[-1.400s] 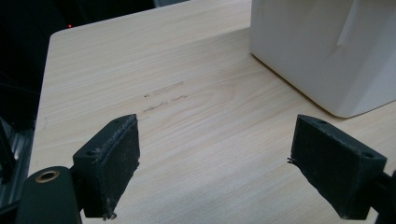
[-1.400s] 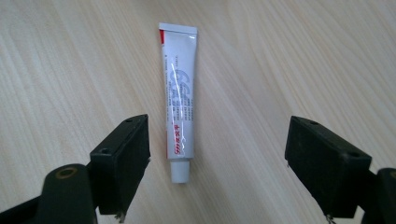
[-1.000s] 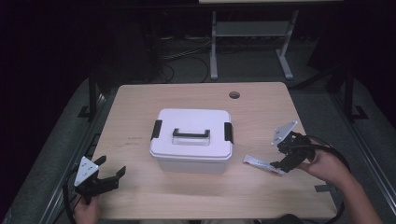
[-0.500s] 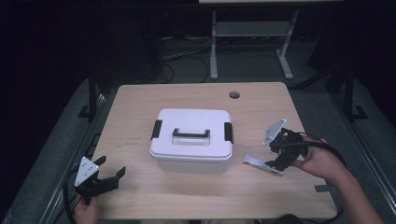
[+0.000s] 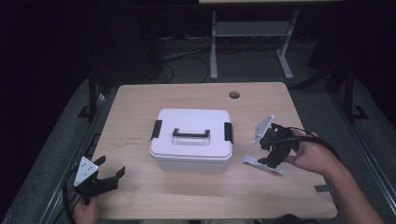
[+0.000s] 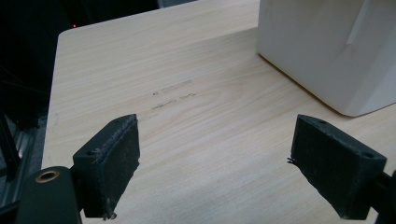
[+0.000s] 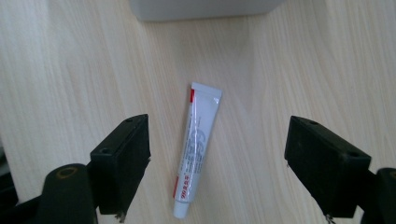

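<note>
The right gripper (image 7: 217, 172) is hovering spread over the tube (image 7: 196, 149) near the tabletop's right edge, beside the white box (image 5: 191, 140); closing off-centre risks squirting it sideways. The left gripper (image 6: 215, 168) is idling, spread.

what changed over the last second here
The right gripper moved left and down toward the tube and now hangs over it with jaws open on either side; nothing has been gripped yet. The tube lies where it was, right of the white box. The left gripper stayed open at the table's near left corner.
</note>
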Demonstrator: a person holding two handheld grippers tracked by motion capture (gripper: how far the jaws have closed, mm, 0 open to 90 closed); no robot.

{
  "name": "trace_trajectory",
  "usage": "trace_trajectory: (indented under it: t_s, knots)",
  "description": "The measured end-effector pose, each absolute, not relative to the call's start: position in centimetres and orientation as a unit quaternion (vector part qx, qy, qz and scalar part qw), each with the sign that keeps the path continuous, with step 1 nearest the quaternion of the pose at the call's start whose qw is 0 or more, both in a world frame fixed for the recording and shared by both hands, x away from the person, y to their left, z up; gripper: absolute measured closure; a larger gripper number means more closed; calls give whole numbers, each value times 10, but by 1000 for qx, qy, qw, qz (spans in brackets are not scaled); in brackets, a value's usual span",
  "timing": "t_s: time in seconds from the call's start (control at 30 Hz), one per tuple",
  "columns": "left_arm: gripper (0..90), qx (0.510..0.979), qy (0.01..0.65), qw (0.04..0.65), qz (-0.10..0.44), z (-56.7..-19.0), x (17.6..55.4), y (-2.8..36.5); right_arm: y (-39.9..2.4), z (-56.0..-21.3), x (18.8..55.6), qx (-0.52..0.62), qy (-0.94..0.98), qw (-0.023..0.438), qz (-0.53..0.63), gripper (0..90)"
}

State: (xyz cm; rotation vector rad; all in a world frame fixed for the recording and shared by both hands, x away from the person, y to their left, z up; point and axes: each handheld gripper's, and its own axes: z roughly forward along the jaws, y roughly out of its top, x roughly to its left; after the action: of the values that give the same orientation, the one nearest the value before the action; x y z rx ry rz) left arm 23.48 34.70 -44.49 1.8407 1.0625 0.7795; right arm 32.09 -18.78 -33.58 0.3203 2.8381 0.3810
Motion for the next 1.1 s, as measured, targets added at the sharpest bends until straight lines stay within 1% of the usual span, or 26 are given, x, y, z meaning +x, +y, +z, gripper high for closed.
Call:
trace_trajectory:
  t_s: [0.6, 1.1]
  knots:
    - [151, 733, 426, 431, 309, -445, 235, 349, -152, -307, 324, 67, 981, 127, 130, 226]
    - [151, 732, 427, 431, 309, -445, 236, 350, -124, -293, 329, 49, 983, 115, 132, 226]
